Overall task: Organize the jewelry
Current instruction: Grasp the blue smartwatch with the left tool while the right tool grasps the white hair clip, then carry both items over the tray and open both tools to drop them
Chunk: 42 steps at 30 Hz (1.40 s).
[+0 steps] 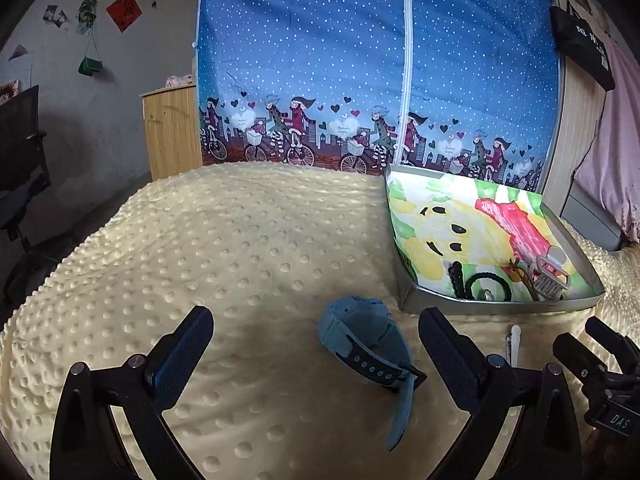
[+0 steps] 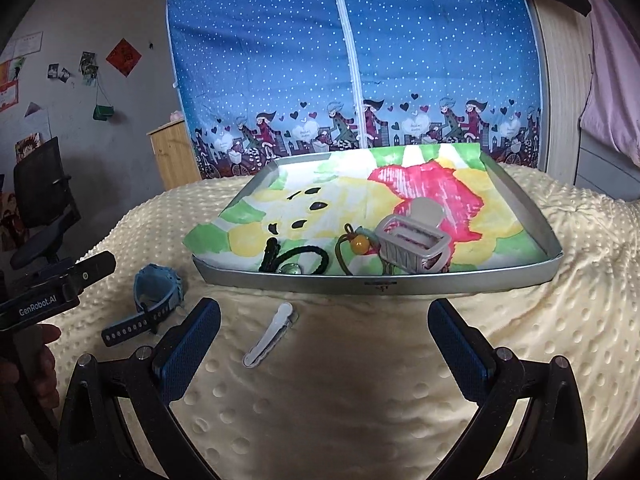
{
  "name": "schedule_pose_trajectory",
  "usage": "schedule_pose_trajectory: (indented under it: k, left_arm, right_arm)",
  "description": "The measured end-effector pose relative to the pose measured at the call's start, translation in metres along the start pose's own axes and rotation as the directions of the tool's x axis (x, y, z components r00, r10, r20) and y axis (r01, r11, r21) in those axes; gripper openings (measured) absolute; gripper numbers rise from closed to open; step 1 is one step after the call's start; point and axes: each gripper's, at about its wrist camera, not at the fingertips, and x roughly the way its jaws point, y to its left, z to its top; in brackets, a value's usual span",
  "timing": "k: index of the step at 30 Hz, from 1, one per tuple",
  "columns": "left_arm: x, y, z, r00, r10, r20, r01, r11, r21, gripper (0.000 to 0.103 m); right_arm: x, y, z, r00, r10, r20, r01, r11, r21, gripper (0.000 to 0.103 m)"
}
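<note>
**Both grippers spread wide, two pieces left outside the tray**

Fingers of the left gripper (image 1: 316, 344) stand far apart and touch nothing; those of the right gripper (image 2: 324, 340) are splayed just as wide and equally empty. Nearest the left one lies the blue watch (image 1: 370, 350), on its side on the dimpled blanket (image 1: 240, 248), strap trailing toward the camera; ahead of the right one lies the white hair clip (image 2: 270, 336), flat, just short of the tray. Beyond both sits the silver tray (image 2: 440, 282) with its painted paper lining; along its near wall rest a black hair tie (image 2: 304, 260), a beaded cord (image 2: 356, 246) and a grey claw clip (image 2: 412, 246) — crowded together.

Risks, as I judge them: the blanket is soft, so fingers pressing down may sink and pinch fabric with the flat clip; the watch's loose strap could slip free or snag the tray's rim; dropping a piece into that crowded near edge may knock or tangle what lies there — the far half looks safer.
</note>
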Motion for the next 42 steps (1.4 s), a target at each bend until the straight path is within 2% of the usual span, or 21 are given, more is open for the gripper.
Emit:
schedule_pose_trajectory:
  k: [3, 5, 7, 10, 15, 17, 18, 21, 22, 25, 29, 31, 34, 42]
  left_arm:
    - [0.013, -0.004, -0.005, 0.999, -0.026, -0.044, 0.027, 1.0, 0.014, 0.103]
    - [0.019, -0.003, -0.008, 0.997, -0.033, -0.068, 0.033, 0.999, -0.003, 0.103]
    - [0.024, 0.001, -0.009, 0.994, -0.06, -0.086, 0.057, 0.998, -0.04, 0.094]
    - [0.029, 0.005, -0.011, 0.99, -0.084, -0.109, 0.077, 0.995, -0.066, 0.083]
    - [0.034, 0.009, -0.014, 0.983, -0.12, -0.137, 0.108, 0.99, -0.096, 0.064]
    - [0.036, 0.009, -0.015, 0.98, -0.142, -0.142, 0.127, 0.986, -0.112, 0.057]
    - [0.037, 0.009, -0.015, 0.977, -0.155, -0.144, 0.137, 0.983, -0.122, 0.052]
    - [0.037, 0.008, -0.015, 0.973, -0.181, -0.146, 0.162, 0.978, -0.134, 0.039]
    - [0.038, 0.007, -0.015, 0.971, -0.187, -0.146, 0.167, 0.976, -0.138, 0.033]
    - [0.038, 0.007, -0.016, 0.971, -0.186, -0.147, 0.164, 0.975, -0.151, 0.028]
    - [0.04, 0.008, -0.019, 0.972, -0.179, -0.154, 0.154, 0.975, -0.16, 0.021]
    - [0.04, 0.008, -0.019, 0.973, -0.174, -0.152, 0.149, 0.976, -0.161, 0.011]
    - [0.034, 0.004, -0.017, 0.976, -0.17, -0.136, 0.151, 0.978, -0.142, 0.008]
    - [0.01, -0.009, -0.006, 0.974, -0.207, -0.092, 0.197, 0.975, -0.103, 0.007]
  right_arm:
    - [0.017, 0.004, -0.003, 0.997, 0.043, -0.068, -0.043, 0.999, 0.002, 0.101]
    - [0.026, 0.008, -0.005, 0.994, 0.061, -0.095, -0.063, 0.998, -0.011, 0.092]
    - [0.033, 0.011, -0.007, 0.99, 0.075, -0.12, -0.077, 0.997, -0.017, 0.076]
    - [0.041, 0.015, -0.011, 0.987, 0.08, -0.14, -0.083, 0.996, -0.018, 0.071]
    - [0.045, 0.018, -0.01, 0.984, 0.102, -0.143, -0.106, 0.994, -0.02, 0.071]
    - [0.049, 0.018, -0.01, 0.983, 0.111, -0.149, -0.114, 0.993, -0.017, 0.066]
    - [0.05, 0.019, -0.01, 0.982, 0.114, -0.152, -0.118, 0.993, -0.016, 0.06]
    - [0.054, 0.02, -0.009, 0.979, 0.129, -0.155, -0.132, 0.991, -0.009, 0.059]
    - [0.055, 0.02, -0.009, 0.979, 0.133, -0.156, -0.136, 0.991, -0.009, 0.055]
    - [0.056, 0.021, -0.01, 0.978, 0.136, -0.16, -0.138, 0.99, -0.005, 0.044]
    - [0.058, 0.019, -0.013, 0.975, 0.152, -0.162, -0.151, 0.988, 0.017, 0.036]
    - [0.058, 0.019, -0.014, 0.975, 0.154, -0.16, -0.152, 0.988, 0.02, 0.024]
    - [0.057, 0.019, -0.015, 0.976, 0.157, -0.153, -0.156, 0.988, 0.022, 0.015]
    - [0.033, 0.025, -0.017, 0.981, 0.184, -0.063, -0.185, 0.983, -0.009, 0.014]
